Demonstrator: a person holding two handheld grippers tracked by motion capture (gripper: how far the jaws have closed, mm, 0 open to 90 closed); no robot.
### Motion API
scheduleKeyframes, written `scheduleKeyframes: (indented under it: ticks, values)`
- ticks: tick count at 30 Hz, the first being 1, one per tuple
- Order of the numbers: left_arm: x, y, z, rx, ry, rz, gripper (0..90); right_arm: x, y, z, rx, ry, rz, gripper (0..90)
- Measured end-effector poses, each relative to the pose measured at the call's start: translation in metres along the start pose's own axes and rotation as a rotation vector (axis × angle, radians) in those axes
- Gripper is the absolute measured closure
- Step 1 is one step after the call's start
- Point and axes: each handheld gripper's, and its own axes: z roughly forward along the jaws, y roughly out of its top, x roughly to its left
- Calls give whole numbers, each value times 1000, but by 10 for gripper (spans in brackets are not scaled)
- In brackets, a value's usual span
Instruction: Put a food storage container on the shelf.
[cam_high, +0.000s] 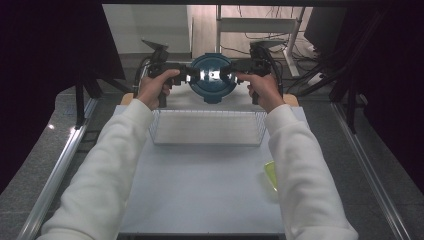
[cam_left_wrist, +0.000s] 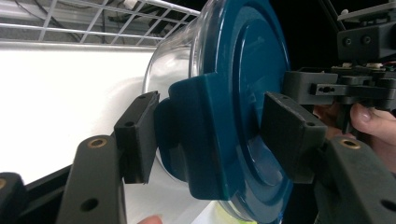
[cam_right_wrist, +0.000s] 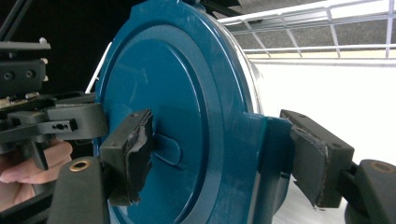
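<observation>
Holding a round container with a dark blue lid (cam_high: 212, 77) between both grippers, the person keeps it in the air beyond the far edge of the wire basket (cam_high: 207, 127), as the high view shows. The left gripper (cam_high: 189, 76) clamps the lid's left side, the right gripper (cam_high: 231, 75) its right side. The lid faces the camera, so the body behind it is hidden. The basket sits on the far half of the white tabletop (cam_high: 200, 185); the near half is open. A yellow-green object (cam_high: 271, 175) lies at the right edge, partly covered by the right sleeve, and what it is cannot be made out.

Left gripper view: the left gripper (cam_left_wrist: 212, 133) has its jaws on either side of a blue latch tab at the lid's rim, one pad on the flat outer face, the other against the tab's back. The clear container body (cam_left_wrist: 170, 70) shows behind the lid, washed out against the bright tabletop. The lower rim is cut off by the frame. The right gripper (cam_left_wrist: 327, 88) and fingers show at the far right.

Right gripper view: the right gripper (cam_right_wrist: 217, 156) is clamped the same way on the opposite latch tab; its pads look worn and ragged. The lid (cam_right_wrist: 163, 116) is cut off at the bottom. Basket wires (cam_right_wrist: 327, 28) cross the upper right, well apart from the container.
</observation>
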Motion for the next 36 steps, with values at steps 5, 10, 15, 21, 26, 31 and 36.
scheduleKeyframes:
  ticks: [5, 10, 15, 21, 26, 31, 36]
  values:
    - [5, 2, 3, 1, -10, -27, 391, -5, 3, 4, 4, -1, 42, 278]
    - [10, 3, 6, 8, -19, -54, 382, -8, 3, 7, 2, 1, 82, 279]
    - [15, 3, 11, 17, -25, -83, 353, -13, 3, 11, -5, 3, 114, 279]
    - [17, 3, 12, 13, -31, -81, 346, -17, 1, 12, -17, 9, 126, 280]
    - [12, 0, 14, -13, -2, -44, 310, -13, -2, 11, -48, -14, 89, 226]
    - [-6, -4, 6, -114, 85, 57, 148, 4, -8, -2, -142, -114, -16, 109]
    - [-30, -15, -13, -125, 132, 187, 137, 17, -16, -31, -208, -148, -159, 109]
